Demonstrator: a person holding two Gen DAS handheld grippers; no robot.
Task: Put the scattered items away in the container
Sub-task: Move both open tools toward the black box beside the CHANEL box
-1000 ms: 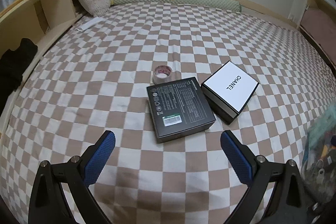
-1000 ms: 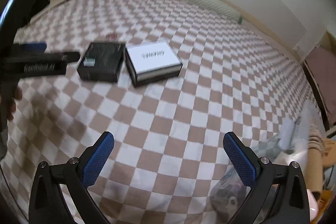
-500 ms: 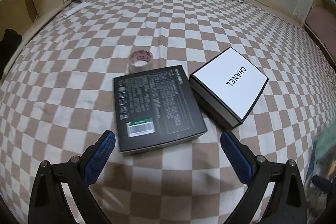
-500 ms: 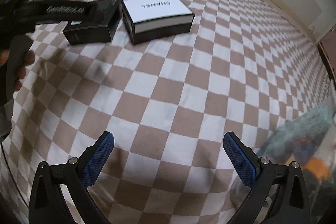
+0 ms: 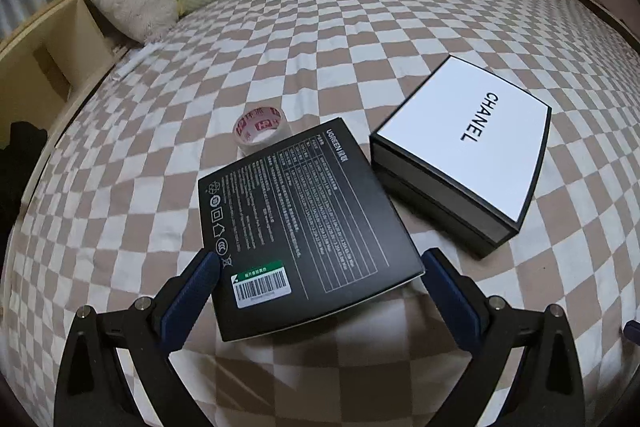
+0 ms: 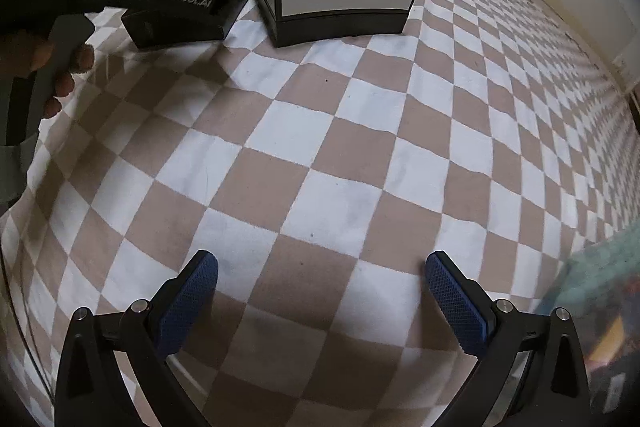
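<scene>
Left gripper [image 5: 316, 263] now closer, spread around black box [image 5: 300, 223], long axis pointing away, perhaps touching; right gripper [image 6: 320, 267] apart.

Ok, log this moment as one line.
left tool: open, straddling black box | right tool: open, empty, over bedspread | white box, tape roll: untouched

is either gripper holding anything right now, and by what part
Nothing is held. The left gripper is open, its fingers either side of the black box. The right gripper is open over bare bedspread.
</scene>
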